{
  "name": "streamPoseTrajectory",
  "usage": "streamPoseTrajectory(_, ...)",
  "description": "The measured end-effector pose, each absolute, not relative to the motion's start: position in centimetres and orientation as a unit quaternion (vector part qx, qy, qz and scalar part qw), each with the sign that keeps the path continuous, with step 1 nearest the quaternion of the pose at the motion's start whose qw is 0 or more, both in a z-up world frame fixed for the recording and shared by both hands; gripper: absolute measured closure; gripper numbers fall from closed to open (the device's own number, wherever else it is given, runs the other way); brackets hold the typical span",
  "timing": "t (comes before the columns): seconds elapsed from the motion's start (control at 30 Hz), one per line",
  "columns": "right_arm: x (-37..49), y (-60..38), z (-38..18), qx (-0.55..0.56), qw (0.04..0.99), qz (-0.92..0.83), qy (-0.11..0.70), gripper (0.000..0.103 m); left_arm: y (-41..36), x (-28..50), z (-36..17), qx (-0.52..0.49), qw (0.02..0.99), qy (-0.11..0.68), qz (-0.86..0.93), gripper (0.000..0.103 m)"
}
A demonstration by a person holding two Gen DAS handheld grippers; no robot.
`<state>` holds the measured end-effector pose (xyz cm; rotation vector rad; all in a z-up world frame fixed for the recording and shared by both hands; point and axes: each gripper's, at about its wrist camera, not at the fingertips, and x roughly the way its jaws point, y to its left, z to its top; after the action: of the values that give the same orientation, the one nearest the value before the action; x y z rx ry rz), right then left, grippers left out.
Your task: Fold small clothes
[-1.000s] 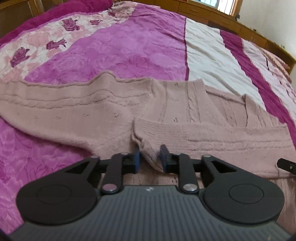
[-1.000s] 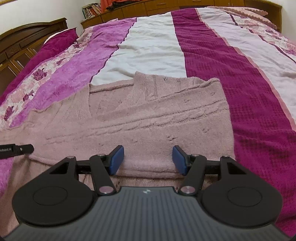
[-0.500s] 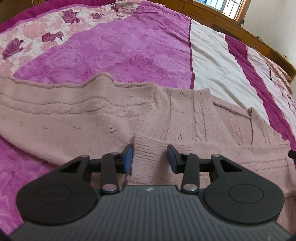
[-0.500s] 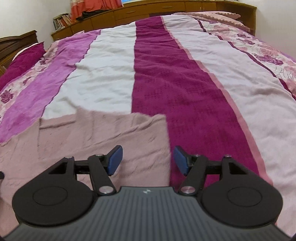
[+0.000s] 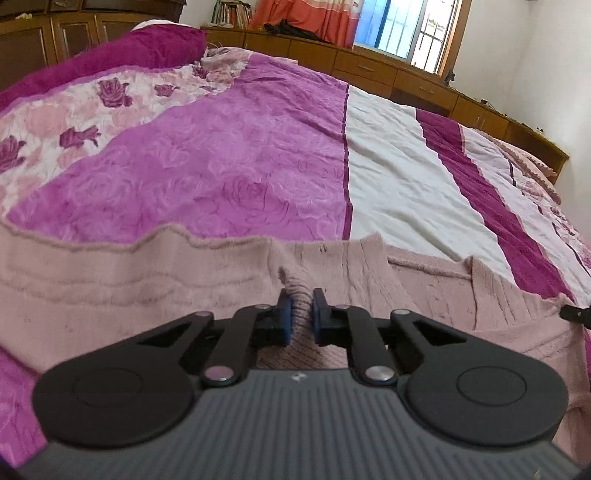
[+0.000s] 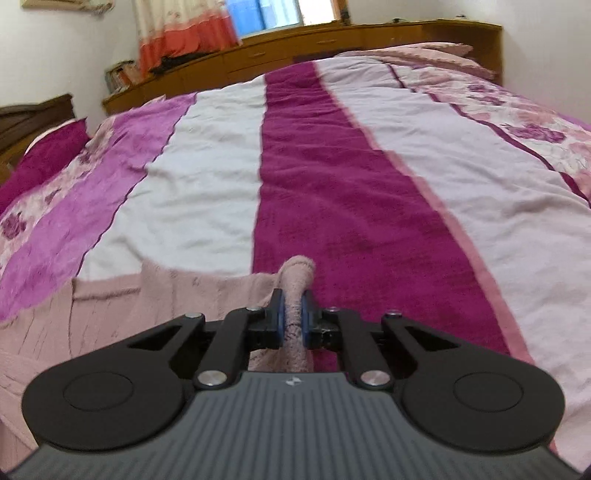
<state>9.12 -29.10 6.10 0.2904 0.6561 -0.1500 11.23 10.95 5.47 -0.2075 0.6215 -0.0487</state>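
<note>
A pale pink knitted sweater (image 5: 147,280) lies spread across the bed, one sleeve reaching left. My left gripper (image 5: 300,314) is shut on a pinched fold of the sweater's near edge. The sweater also shows in the right wrist view (image 6: 129,306), at lower left. My right gripper (image 6: 292,317) is shut on a bunched fold at the sweater's right edge; a loop of knit sticks up past the blue pads (image 6: 280,317). The tip of the right gripper shows at the right edge of the left wrist view (image 5: 576,315).
The bedspread (image 6: 332,184) has magenta, white and floral pink stripes. A magenta pillow (image 5: 110,51) lies at the head. Wooden cabinets (image 5: 406,74) run along the far side under a window with an orange curtain (image 6: 184,33).
Both grippers were open over the sweater half a second ago; both have now closed on folds of its near edge. The views have tilted up towards the far wall.
</note>
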Motion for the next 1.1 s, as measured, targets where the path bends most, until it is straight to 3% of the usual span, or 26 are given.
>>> streamPoseTrajectory(0.2,10.0,-29.6,4.0,0.140,0.925,-0.096,0.340,0.094,10.5,13.9,3.0,-0.083,0.932,0.353,0.003,0.087)
streamPoseTrajectory(0.33,10.1,-29.4,3.4,0.128,0.925,-0.095,0.346,0.092,10.7,14.0,2.7,-0.080,0.927,0.366,0.000,0.078)
streamPoseTrajectory(0.37,10.2,-29.5,3.5,0.131,0.924,-0.094,0.348,0.089,10.6,13.9,2.9,-0.075,0.927,0.367,0.000,0.070)
streamPoseTrajectory(0.4,10.2,-29.6,3.6,0.135,0.923,-0.092,0.348,0.079,10.6,13.8,3.2,-0.069,0.927,0.369,0.003,0.062)
streamPoseTrajectory(0.47,9.8,-29.8,4.0,0.141,0.923,-0.097,0.346,0.063,10.5,13.4,3.7,-0.060,0.928,0.367,0.005,0.058)
streamPoseTrajectory(0.53,9.1,-29.8,4.8,0.144,0.925,-0.096,0.337,0.054,10.5,12.8,4.3,-0.049,0.928,0.369,0.006,0.056)
streamPoseTrajectory(0.8,4.4,-27.8,7.3,0.144,0.930,-0.049,0.334,0.048,10.0,11.0,4.8,-0.009,0.923,0.384,0.014,0.053)
streamPoseTrajectory(1.1,2.1,-24.8,4.2,0.093,0.929,-0.031,0.356,0.043,11.1,11.3,3.7,-0.002,0.913,0.403,0.063,0.051)
